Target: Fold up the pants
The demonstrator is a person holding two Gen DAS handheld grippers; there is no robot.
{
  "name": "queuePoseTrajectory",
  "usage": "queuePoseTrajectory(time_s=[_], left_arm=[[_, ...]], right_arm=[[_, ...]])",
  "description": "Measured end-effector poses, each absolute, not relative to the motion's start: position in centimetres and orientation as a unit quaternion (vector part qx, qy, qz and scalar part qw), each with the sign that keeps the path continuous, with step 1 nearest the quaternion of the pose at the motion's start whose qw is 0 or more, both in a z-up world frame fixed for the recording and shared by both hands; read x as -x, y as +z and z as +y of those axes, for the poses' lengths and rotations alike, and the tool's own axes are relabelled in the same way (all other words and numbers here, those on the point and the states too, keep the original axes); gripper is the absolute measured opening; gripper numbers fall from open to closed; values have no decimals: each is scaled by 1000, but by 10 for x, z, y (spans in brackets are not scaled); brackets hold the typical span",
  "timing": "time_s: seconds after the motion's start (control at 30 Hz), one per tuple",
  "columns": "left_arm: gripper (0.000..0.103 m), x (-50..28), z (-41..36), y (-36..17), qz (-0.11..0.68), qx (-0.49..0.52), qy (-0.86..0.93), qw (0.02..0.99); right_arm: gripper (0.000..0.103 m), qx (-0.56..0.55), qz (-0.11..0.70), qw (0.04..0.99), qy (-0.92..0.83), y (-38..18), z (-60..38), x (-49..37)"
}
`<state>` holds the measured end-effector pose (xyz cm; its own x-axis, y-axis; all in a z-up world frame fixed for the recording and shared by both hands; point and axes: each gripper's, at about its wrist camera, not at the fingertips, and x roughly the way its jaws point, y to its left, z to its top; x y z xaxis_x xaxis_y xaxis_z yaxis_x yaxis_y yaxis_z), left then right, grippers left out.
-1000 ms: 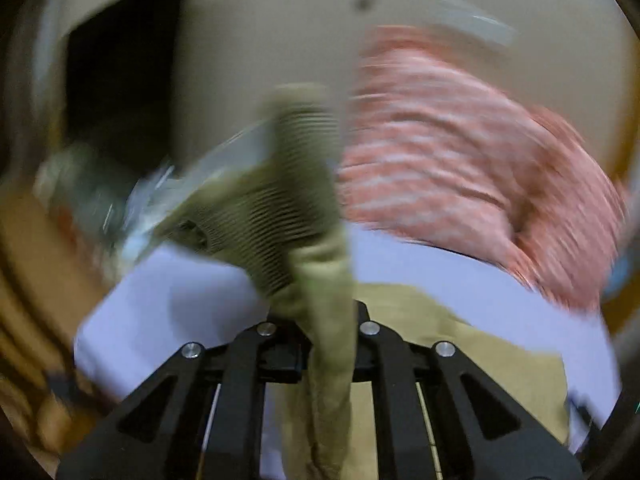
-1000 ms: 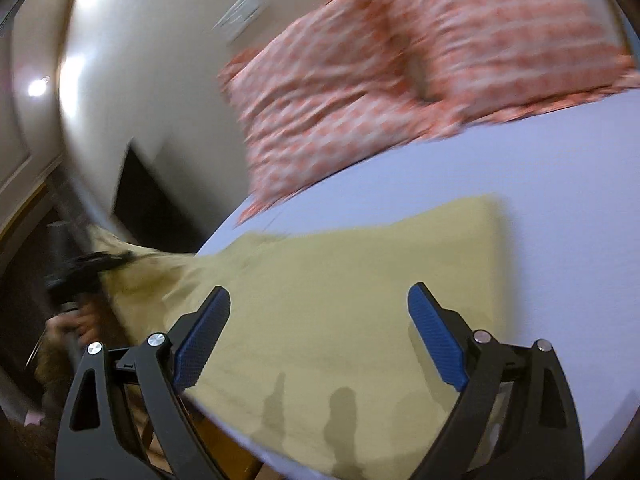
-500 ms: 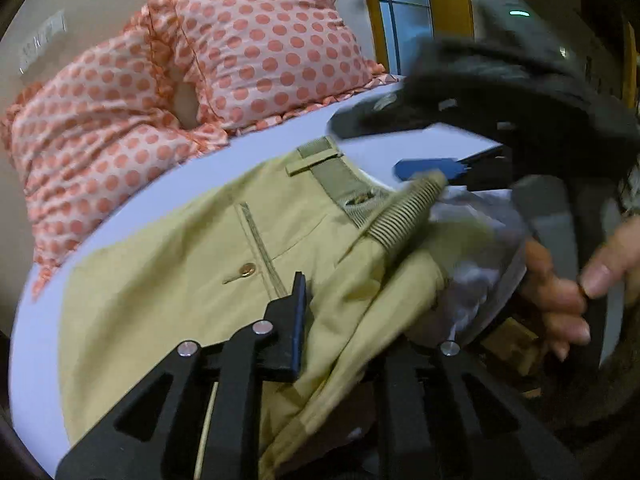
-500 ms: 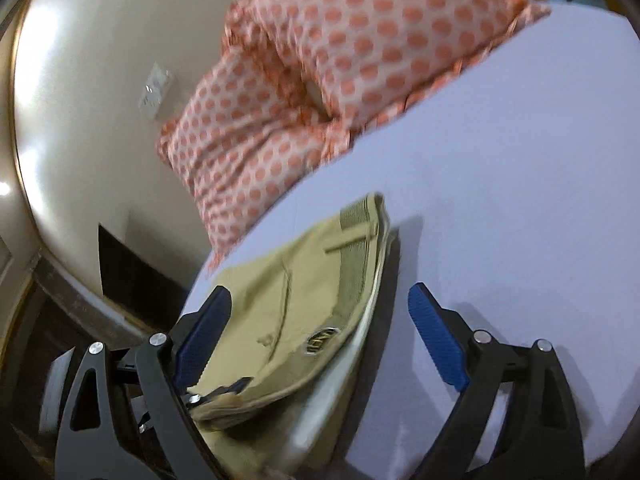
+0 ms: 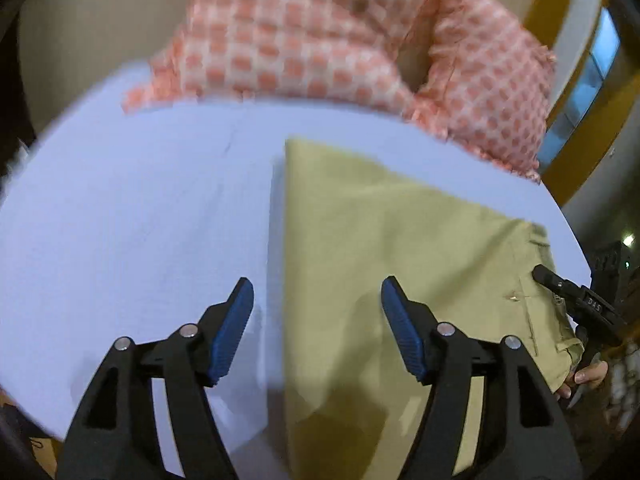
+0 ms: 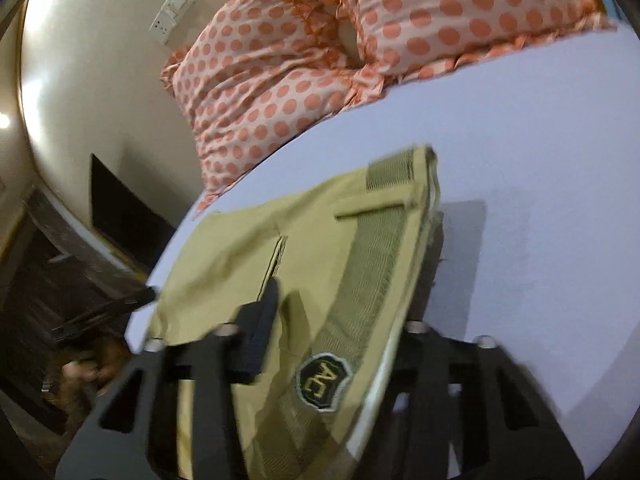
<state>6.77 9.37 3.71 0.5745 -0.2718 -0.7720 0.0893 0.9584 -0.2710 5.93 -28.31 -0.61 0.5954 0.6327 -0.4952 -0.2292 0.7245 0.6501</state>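
Pinching waistband (image 6: 372,280) of khaki pants (image 5: 384,264): right gripper (image 6: 332,340). Left gripper (image 5: 316,320) spread wide, hovering over pants edge on bed (image 5: 140,220).

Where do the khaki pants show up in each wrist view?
Left wrist: the pants lie flat on the bed, filling the center-right, under the open left gripper.
Right wrist: the pants fill the lower center, waistband nearest the camera, clamped in the right gripper.
Shared landmark: the polka-dot pillows at the top of both views.
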Motion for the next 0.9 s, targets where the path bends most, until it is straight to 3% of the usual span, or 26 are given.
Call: queuePoseTrajectory(time_s=[0.1,0.2,0.23,0.3,0.33,0.37,0.67,0.77,0.87,0.9], left_arm=[[75,-85,89,27,469,103,-134,867],[78,-100,71,23,485,111,-181,849],[74,-104,65,22,485,105,-182,849],[45,-108,61,24,491,93,-171,849],[23,-114,60,26,493,89,-169,849],[8,-117,60,31,492,86,-171,849],[9,-194,37,77,416,66,-112,900],[15,-226,33,61,437,52,-57,896],[22,-219,52,58,437,48,-10,898],[25,-210,59,62,425,46,1,904]], right_arm=[[31,-297,381,828,286,-9,-289,-65],[18,-331,397,796,314,-15,-295,-74],[16,-359,404,772,335,-21,-297,-79],[15,-420,411,719,371,-31,-298,-87],[14,-424,411,715,375,-29,-297,-89],[14,-422,411,715,377,-23,-295,-93],[12,-333,372,811,304,50,-289,-184],[23,-274,405,848,205,39,-289,-215],[25,-209,422,878,87,36,-304,-210],[37,-202,402,890,76,40,-310,-200]])
